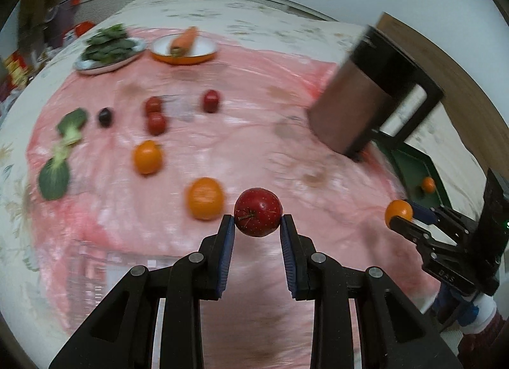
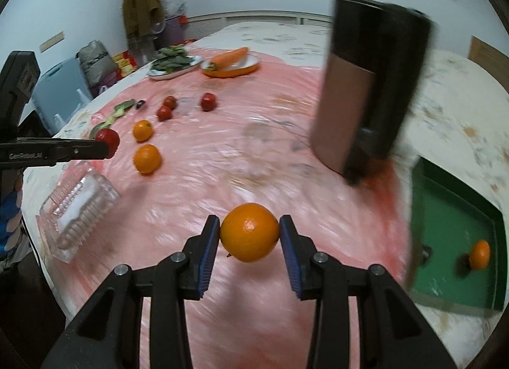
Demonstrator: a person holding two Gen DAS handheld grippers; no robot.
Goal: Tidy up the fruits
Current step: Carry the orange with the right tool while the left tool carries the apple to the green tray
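- While both grippers carry fruit, we keep the squeeze steady: the left gripper [image 1: 257,221] is clamped on a red apple [image 1: 258,211], the right gripper [image 2: 249,231] clamped on an orange [image 2: 249,232], both lifted clear of the table.
- Our guess is both go to the green tray [image 2: 451,273] at the right edge, where one orange [image 2: 479,254] already sits, so we lower gently and let go only once each rests down.
- Watch the tall dark box [image 2: 366,83] just beside the tray; easy to clip.
- Two more oranges [image 1: 205,198], small red fruits [image 1: 156,123] and greens wait on the pink plastic sheet [image 2: 254,146].
- Behind: a carrot in an orange bowl [image 2: 230,68], a plate of leaves [image 2: 173,64], and a cluttered corner.
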